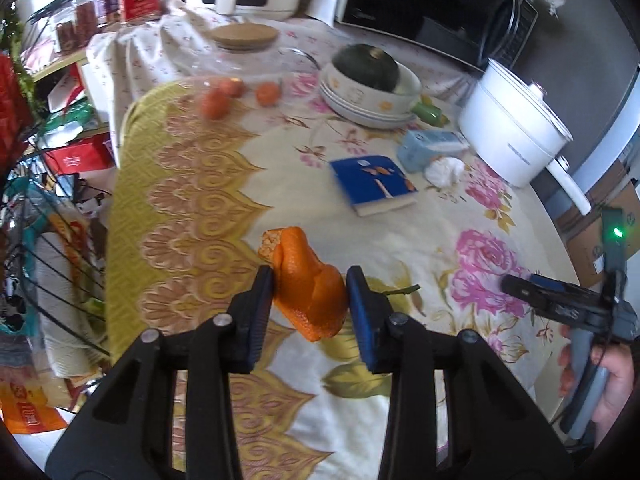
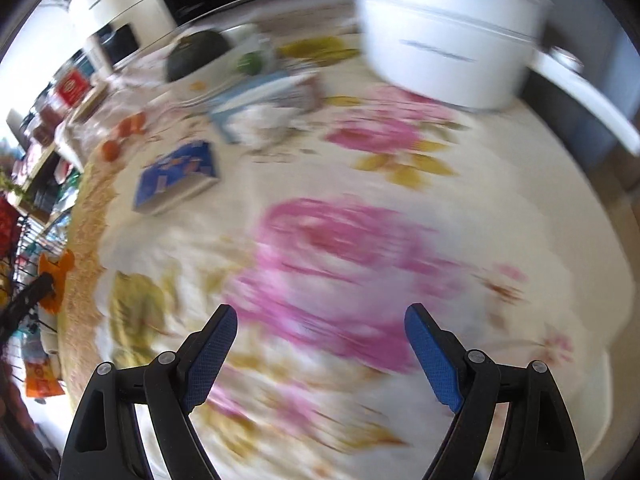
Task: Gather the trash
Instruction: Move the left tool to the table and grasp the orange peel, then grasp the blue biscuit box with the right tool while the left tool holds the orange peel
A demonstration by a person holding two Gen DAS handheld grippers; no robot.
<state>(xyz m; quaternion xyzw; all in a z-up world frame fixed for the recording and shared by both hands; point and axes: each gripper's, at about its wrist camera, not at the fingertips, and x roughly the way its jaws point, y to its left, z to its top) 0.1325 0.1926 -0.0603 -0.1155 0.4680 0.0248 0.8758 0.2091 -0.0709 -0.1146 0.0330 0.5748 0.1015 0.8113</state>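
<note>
the orange peel (image 1: pixel 308 286) sits clamped between the left gripper (image 1: pixel 309 300) pads, above the floral tablecloth (image 1: pixel 400 240). a blue book (image 1: pixel 374 184) lies at one o'clock. the right gripper (image 2: pixel 320 350) hangs spread apart, holding nothing.

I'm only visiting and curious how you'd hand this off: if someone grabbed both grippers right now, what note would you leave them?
Left gripper: shut on the orange peel, at the table's yellow-bordered near edge.
Right gripper: open, empty, over the pink flower print; its view is blurred.
Probable trash left: crumpled white tissue beside the light blue carton, near the white pot.
Blue book and whole oranges look like keepers.
No bin in view; peel not yet dropped.
</note>
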